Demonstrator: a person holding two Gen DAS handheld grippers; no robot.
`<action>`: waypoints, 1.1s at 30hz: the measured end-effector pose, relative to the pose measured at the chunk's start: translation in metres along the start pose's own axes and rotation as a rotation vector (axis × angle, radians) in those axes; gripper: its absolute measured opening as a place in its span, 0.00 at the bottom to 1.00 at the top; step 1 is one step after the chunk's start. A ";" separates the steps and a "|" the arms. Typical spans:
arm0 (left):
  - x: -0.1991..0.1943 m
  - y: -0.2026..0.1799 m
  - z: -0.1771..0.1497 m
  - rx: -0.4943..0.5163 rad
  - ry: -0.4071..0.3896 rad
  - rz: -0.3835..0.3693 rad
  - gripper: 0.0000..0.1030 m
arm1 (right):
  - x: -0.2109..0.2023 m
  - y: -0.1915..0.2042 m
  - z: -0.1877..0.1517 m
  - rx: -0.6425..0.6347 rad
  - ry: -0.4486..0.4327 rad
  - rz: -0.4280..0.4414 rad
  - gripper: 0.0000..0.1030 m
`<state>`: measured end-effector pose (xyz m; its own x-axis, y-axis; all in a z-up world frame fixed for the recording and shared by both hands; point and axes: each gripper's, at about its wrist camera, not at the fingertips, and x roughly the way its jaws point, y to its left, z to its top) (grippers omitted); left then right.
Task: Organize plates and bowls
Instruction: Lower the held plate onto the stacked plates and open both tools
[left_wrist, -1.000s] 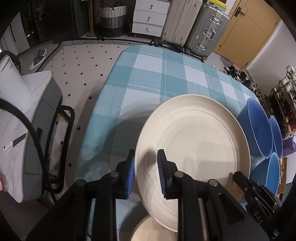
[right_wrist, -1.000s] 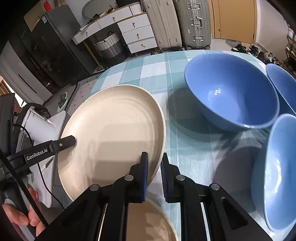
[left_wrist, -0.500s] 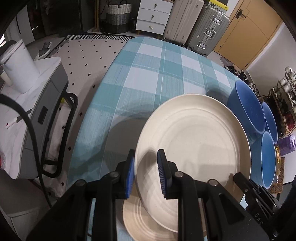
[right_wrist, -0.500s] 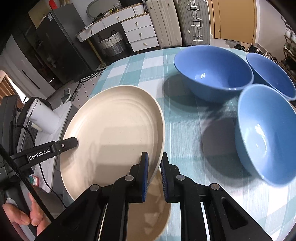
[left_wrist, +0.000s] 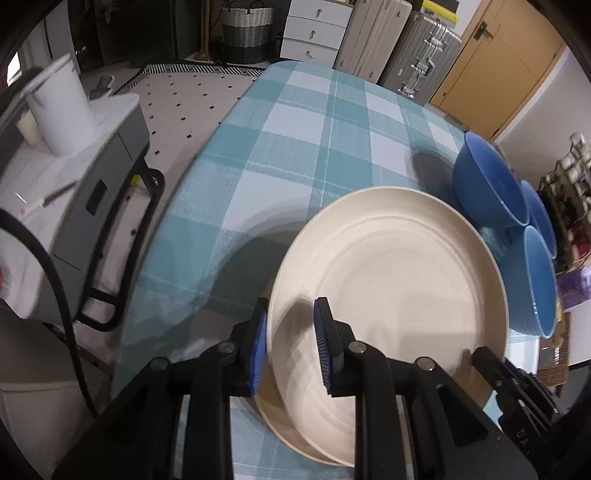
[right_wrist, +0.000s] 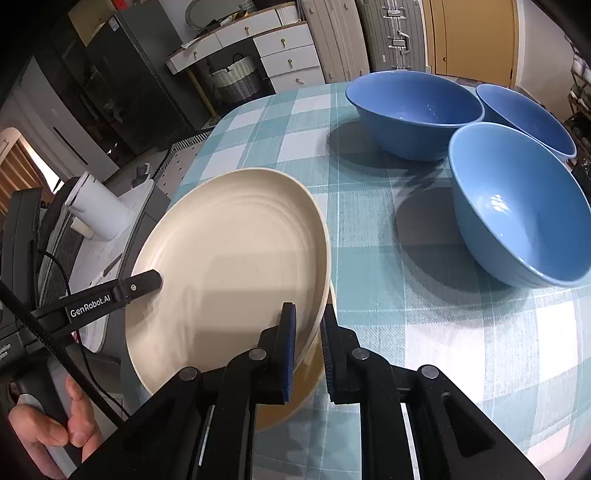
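Lowered since a second ago, the cream plate (left_wrist: 399, 266), pinched at opposite rims by left tongs (left_wrist: 291, 347) and right tongs (right_wrist: 306, 347), nearly meets the lower plate (right_wrist: 291, 398); next, seat it and release.

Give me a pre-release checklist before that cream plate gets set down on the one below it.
1. Left gripper grips the upper plate rim: ok.
2. Right gripper grips the opposite rim: ok.
3. Lower plate lies underneath: ok, partly visible.
4. Plates centred over each other: cannot tell, mostly hidden.
5. Upper plate level: not ok, tilted.
6. Three blue bowls stand apart from the plates: ok.
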<state>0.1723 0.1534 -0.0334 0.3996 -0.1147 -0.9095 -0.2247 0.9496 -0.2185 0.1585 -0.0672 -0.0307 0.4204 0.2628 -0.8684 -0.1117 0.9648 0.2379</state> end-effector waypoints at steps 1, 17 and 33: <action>0.001 0.003 -0.003 -0.009 0.006 -0.017 0.21 | 0.000 -0.002 -0.002 0.005 0.001 0.007 0.12; 0.005 0.012 -0.032 -0.036 -0.110 0.045 0.21 | 0.013 0.002 -0.020 -0.093 -0.070 0.035 0.12; 0.014 0.004 -0.037 0.029 -0.115 0.141 0.22 | 0.017 0.008 -0.026 -0.120 -0.107 0.021 0.13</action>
<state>0.1440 0.1445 -0.0600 0.4658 0.0523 -0.8834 -0.2601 0.9622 -0.0801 0.1414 -0.0548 -0.0553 0.5094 0.2878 -0.8110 -0.2261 0.9541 0.1965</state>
